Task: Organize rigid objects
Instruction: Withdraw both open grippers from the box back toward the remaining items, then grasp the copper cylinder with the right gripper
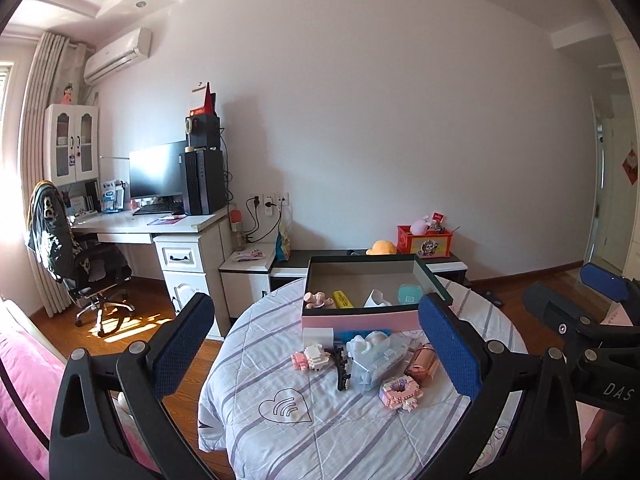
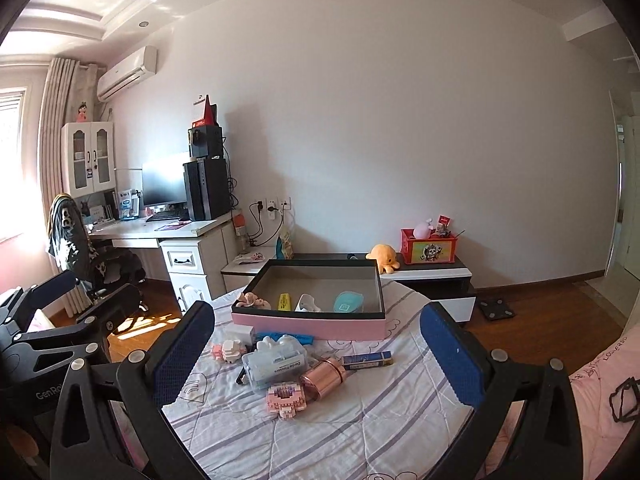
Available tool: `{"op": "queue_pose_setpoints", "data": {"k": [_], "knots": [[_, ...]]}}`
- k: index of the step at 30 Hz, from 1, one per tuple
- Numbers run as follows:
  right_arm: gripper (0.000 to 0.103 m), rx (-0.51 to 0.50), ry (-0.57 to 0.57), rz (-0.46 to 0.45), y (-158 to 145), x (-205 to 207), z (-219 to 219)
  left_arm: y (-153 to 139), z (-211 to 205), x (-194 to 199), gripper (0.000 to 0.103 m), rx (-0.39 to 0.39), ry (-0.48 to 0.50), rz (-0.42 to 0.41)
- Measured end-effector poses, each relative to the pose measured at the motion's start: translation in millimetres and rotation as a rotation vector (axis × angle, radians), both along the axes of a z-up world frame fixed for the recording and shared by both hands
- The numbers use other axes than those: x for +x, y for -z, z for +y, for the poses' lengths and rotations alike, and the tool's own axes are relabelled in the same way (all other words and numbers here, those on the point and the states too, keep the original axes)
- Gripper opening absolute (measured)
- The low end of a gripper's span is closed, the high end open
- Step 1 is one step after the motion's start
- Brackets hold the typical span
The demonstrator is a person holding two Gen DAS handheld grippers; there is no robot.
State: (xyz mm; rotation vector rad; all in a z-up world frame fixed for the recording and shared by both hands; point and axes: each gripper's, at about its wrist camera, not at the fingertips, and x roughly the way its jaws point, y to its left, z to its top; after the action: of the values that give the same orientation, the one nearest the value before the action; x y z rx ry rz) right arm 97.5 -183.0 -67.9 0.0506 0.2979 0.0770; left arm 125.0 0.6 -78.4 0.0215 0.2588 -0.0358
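- The bed (image 2: 360, 420), under a striped quilt, carries everything.
- A pink box (image 2: 310, 326) with a dark rim sits open at the far side, holding a yellow bar (image 2: 284, 301), a white piece and a teal case (image 2: 348, 302).
- Both claws hang over the near edge, spread wide and empty: the left claw (image 1: 316, 344) and the right claw (image 2: 318, 354).
- Loose items lie just before the box: a clear plastic case (image 2: 276, 366), a copper cylinder (image 2: 324, 376), pink block toys (image 2: 285, 400) and a black hair clip (image 1: 340, 366).

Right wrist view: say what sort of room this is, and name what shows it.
Most likely a home bedroom that doubles as a study: a striped quilt covers the work surface, a computer desk stands by the curtained window, and a wall air conditioner hangs above.
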Motion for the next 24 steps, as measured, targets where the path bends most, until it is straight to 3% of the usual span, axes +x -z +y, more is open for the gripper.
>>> {"op": "queue_pose_setpoints", "data": {"k": [6,10,17,24], "knots": [[0.103,0.006,0.005,0.024,7,5,-4,9,2,10,0.103,0.003,0.000,0.034],[0.103,0.004,0.014,0.071,23,18,-9,31,7,28,0.103,0.006,-0.001,0.101],[0.103,0.007,0.028,0.253,88,65,-19,89,10,70,0.103,-0.001,0.021,0.295],[0.103,0.036,0.014,0.398,141,121,-20,121,9,95,0.103,-0.006,0.033,0.388]]}}
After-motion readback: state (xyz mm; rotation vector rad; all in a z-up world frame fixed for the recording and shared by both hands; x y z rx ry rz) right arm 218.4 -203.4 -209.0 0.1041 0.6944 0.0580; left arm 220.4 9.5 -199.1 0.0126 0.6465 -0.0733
